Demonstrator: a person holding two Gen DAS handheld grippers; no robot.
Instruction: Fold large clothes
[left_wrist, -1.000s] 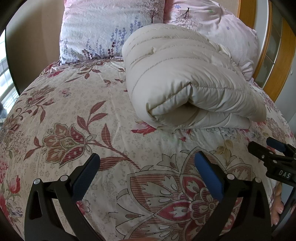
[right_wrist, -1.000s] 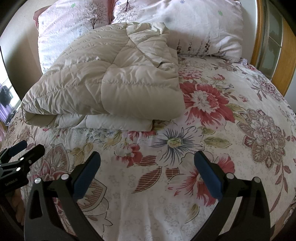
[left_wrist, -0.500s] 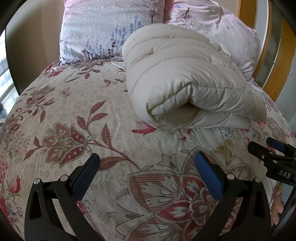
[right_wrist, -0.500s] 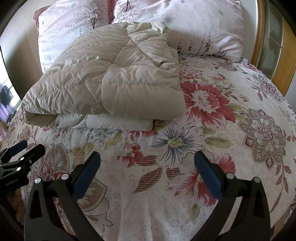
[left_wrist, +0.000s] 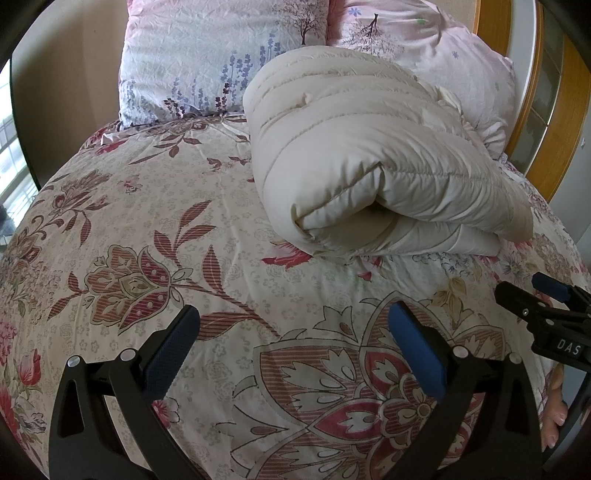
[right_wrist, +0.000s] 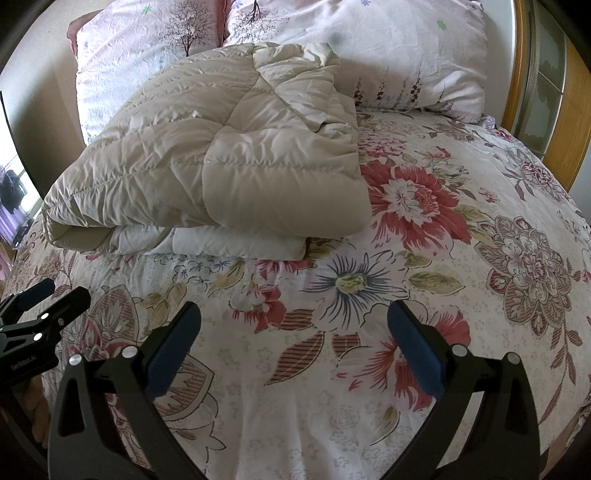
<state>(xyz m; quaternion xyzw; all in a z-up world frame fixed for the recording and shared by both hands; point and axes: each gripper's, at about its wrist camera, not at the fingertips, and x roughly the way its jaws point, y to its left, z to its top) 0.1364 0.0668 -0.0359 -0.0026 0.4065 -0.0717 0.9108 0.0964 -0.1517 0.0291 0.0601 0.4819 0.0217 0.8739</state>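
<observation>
Left gripper (left_wrist: 293, 330): jaws wide apart, holding nothing, above the floral bedspread (left_wrist: 184, 206).
Right gripper (right_wrist: 293, 328): jaws wide apart, holding nothing.
Folded cream coat (right_wrist: 221, 162): untouched.

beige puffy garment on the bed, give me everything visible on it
The beige quilted garment looks like a down-style coat: smooth, slightly shiny shell with stitched channels and a paler lining showing at the lower edge. It is folded into a thick bundle, the top layer wrapped over and a rounded fold open toward the left wrist camera. It lies on the floral bedspread, its far end against the pillows. Neither the left gripper nor the right gripper touches it; both are open.
</observation>
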